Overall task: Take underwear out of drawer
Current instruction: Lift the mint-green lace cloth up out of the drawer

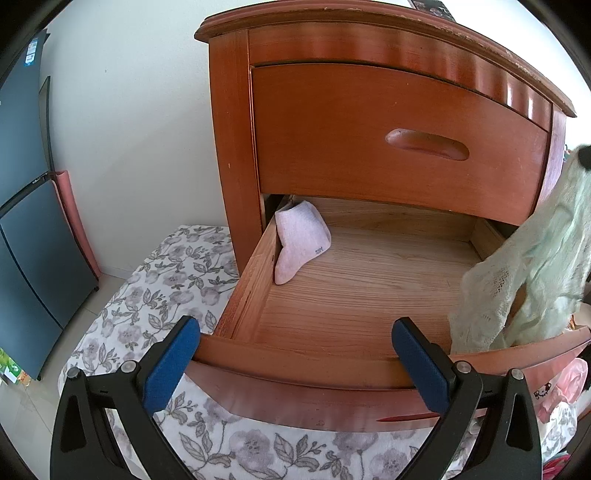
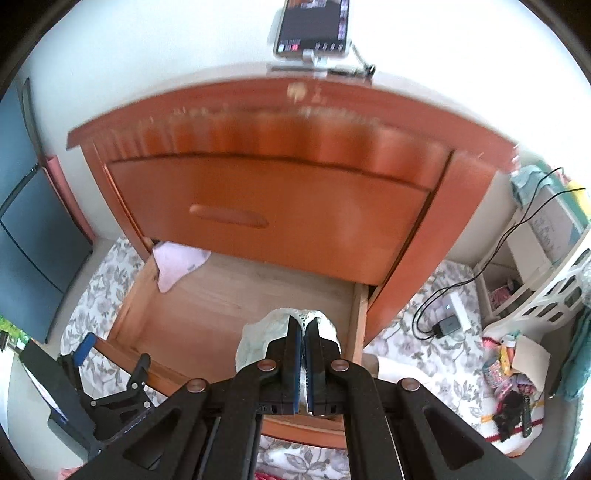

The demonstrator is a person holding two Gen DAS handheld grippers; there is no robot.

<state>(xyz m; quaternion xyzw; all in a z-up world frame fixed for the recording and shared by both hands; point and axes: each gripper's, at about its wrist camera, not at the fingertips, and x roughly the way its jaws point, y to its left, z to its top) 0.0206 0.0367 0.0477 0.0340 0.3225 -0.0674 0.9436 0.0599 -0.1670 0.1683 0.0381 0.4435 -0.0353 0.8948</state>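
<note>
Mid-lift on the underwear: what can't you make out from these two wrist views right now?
- Underwear: left wrist view, cut off by the right edge; right wrist view, mostly hidden behind the right gripper.
- Whether the underwear's hem has cleared the open drawer: hidden by its front panel.
- Sock: printed text too small, blurred.
- Phone screen: blurred.

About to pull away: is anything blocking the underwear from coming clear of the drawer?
Nothing visible blocks it. The right hand-held gripper is shut on the pale green underwear, which hangs over the drawer's right front corner. The pink sock lies far off at the back left.
</note>
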